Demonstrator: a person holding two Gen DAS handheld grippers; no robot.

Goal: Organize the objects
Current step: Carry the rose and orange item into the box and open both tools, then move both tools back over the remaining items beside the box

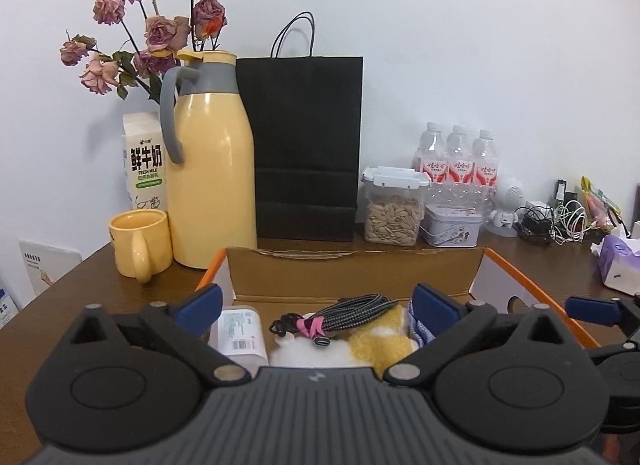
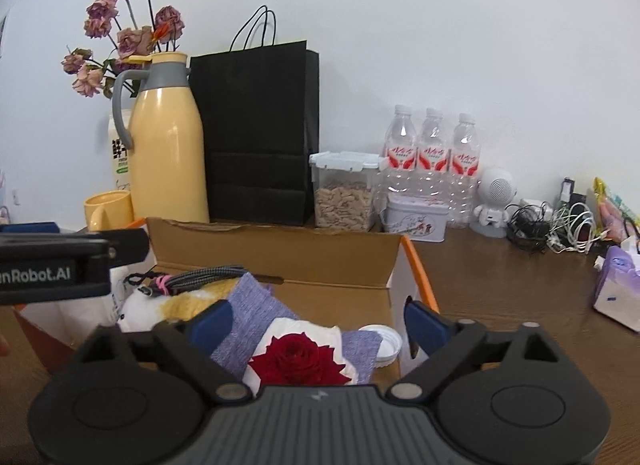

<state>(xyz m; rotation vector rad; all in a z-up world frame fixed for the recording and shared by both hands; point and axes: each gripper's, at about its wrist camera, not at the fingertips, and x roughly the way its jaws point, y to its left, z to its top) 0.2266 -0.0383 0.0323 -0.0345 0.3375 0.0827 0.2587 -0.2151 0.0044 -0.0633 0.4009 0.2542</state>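
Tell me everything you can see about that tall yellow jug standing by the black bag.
The yellow jug is a tall, glossy, plastic-looking flask with rounded shoulders, a grey collar, a grey loop handle on its left and a yellow lid with a spout. It stands upright and closed on the brown table, at or very near the black paper bag on its right. A matching yellow mug sits at its foot.
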